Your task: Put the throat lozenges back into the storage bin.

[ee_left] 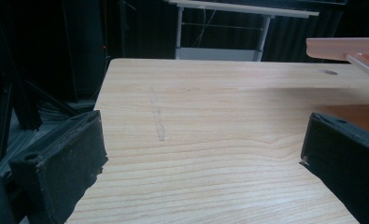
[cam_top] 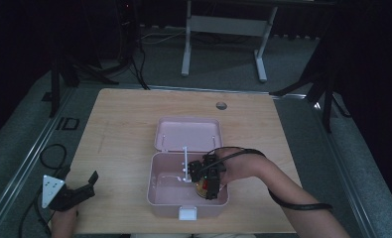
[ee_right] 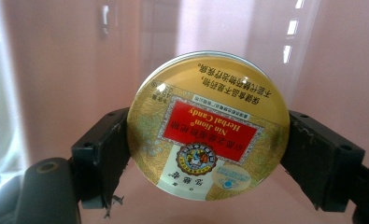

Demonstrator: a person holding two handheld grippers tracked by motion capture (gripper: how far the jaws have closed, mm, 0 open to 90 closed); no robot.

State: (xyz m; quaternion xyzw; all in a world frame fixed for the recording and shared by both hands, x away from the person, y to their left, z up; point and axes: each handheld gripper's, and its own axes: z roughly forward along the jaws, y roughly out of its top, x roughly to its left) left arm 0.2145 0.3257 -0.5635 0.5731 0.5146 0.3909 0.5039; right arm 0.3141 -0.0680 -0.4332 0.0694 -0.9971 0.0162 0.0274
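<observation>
Gold-and-red round candy tin: clamped by its rim between the two jaws of your right claw, label facing the camera and reading upside down. In the high view your right claw sits inside the open pink box, at its right side, with the tin low in the compartment. Box lid: folded back flat on the wooden table. White latch: on the box's near wall. Your left claw: at the table's near left corner, jaws apart, holding nothing, well apart from the box.
</observation>
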